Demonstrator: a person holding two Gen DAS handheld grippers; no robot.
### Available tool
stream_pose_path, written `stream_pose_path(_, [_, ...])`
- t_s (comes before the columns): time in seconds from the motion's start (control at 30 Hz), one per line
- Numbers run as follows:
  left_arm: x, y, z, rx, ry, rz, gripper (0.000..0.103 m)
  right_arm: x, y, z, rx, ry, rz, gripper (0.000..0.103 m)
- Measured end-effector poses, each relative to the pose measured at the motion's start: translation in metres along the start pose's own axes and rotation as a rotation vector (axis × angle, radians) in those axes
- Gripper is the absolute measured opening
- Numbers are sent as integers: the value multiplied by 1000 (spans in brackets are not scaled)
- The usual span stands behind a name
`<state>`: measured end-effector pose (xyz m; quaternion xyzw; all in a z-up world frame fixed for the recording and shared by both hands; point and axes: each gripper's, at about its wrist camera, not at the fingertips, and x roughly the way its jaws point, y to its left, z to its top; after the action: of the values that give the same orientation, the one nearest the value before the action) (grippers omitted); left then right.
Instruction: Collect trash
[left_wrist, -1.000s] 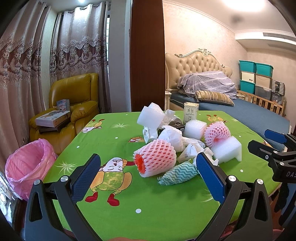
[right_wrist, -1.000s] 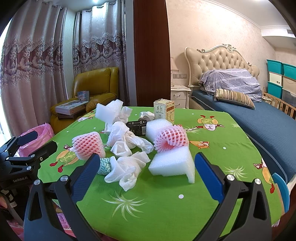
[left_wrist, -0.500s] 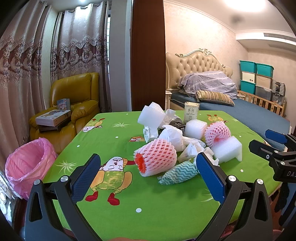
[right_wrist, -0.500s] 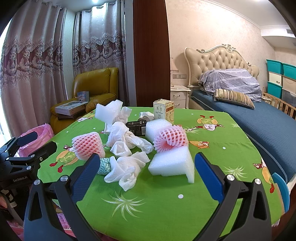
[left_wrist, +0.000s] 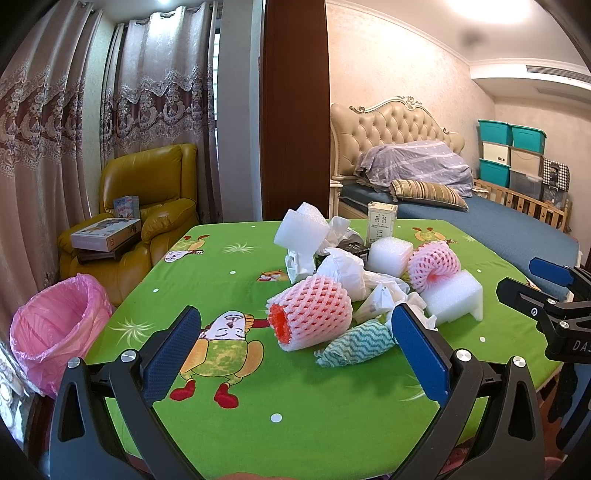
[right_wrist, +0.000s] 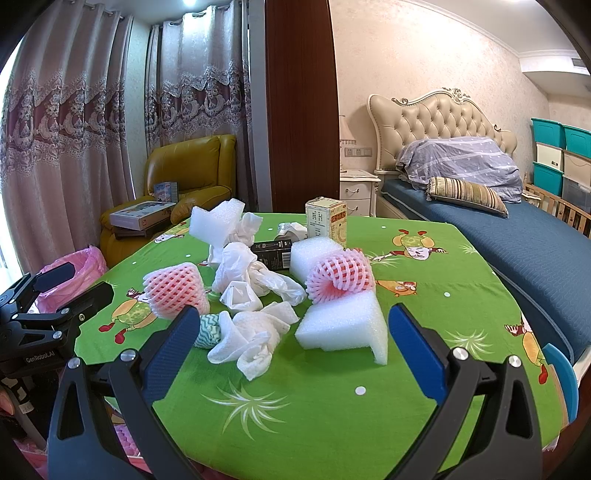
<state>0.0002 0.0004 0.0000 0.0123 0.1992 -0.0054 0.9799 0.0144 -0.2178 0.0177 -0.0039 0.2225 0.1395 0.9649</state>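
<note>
A heap of trash lies on the green tablecloth (left_wrist: 332, 413): a pink foam fruit net (left_wrist: 314, 312), a teal zigzag cloth (left_wrist: 356, 343), white plastic bags (left_wrist: 345, 269), white foam blocks (left_wrist: 452, 299), a second pink net (left_wrist: 434, 264) and a small carton (left_wrist: 381, 221). My left gripper (left_wrist: 295, 349) is open and empty, just short of the pink net. My right gripper (right_wrist: 291, 345) is open and empty, in front of crumpled white tissue (right_wrist: 255, 334) and a foam block (right_wrist: 347, 323). A bin with a pink bag (left_wrist: 55, 328) stands left of the table.
A yellow armchair (left_wrist: 144, 206) with boxes on it stands behind the bin. A bed (right_wrist: 517, 236) runs along the table's right side. Curtains hang at the left. The right gripper shows at the right edge of the left wrist view (left_wrist: 543, 295).
Both grippers have barely shifted; the trash heap looks unchanged and both grippers stay open.
</note>
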Motion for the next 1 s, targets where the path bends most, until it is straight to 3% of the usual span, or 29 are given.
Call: stream_pose_path(1.0, [0,0,0,-3,4,0,97,-3,-1,3,6,-1,2,99])
